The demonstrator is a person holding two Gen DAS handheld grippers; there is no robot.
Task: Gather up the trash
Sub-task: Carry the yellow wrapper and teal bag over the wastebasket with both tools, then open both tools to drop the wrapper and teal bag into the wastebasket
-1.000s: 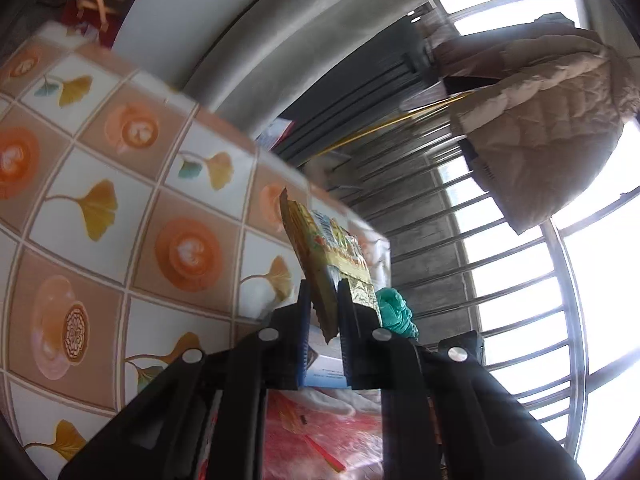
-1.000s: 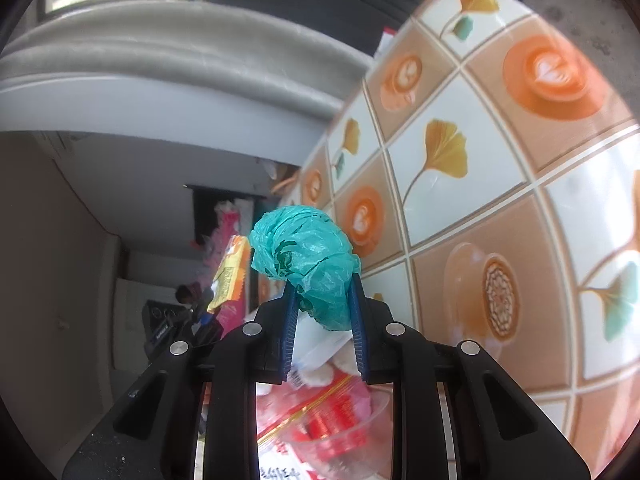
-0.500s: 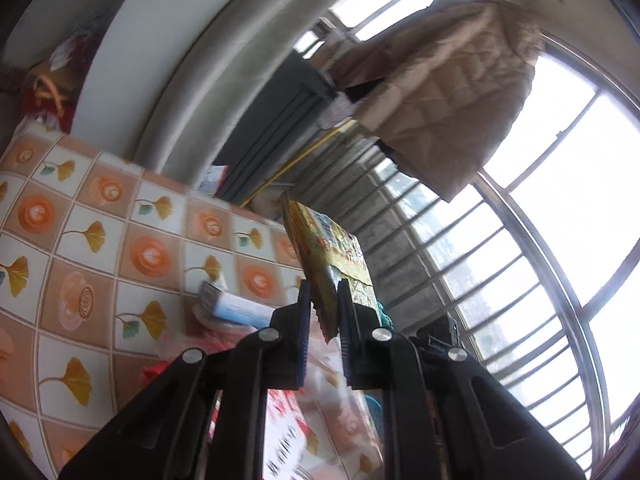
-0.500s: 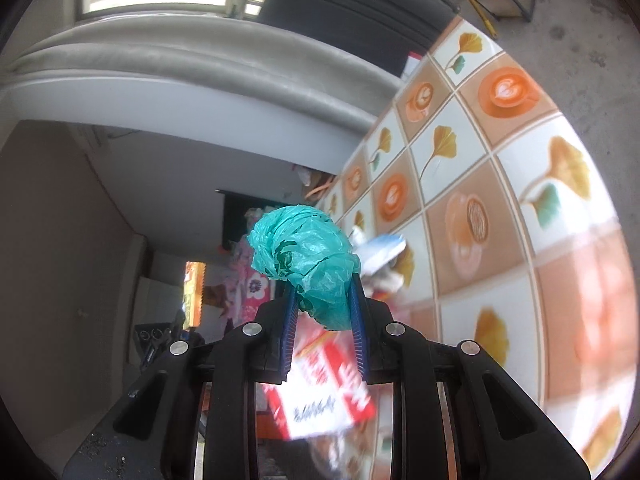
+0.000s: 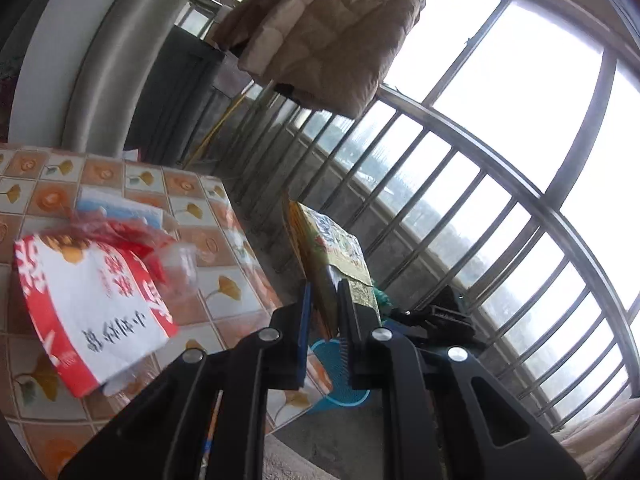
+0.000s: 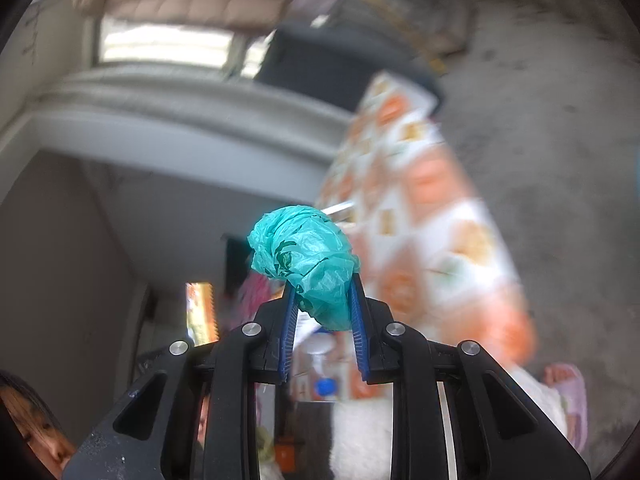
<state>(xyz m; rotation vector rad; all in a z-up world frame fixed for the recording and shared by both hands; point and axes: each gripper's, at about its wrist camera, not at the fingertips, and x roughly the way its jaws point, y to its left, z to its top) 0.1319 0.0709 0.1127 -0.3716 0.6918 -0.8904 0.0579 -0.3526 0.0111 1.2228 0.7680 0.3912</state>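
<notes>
While past the table edge (image 5: 256, 256), both hand-held grippers full: wrapper (image 5: 328, 264), teal bag (image 6: 308, 260).

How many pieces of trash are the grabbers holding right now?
2. The left gripper pinches a flat yellow snack wrapper, standing on edge. The right gripper squeezes a crumpled teal plastic bag. More trash lies on the table.

The right gripper (image 6: 322, 300) pinches a crumpled teal plastic bag (image 6: 306, 260) between its blue-padded fingers (image 6: 289, 320), the bag bulging above the tips. Behind it, blurred, runs a table (image 6: 432, 216) in an orange-and-white checked cloth, above a grey floor (image 6: 560, 128).
</notes>
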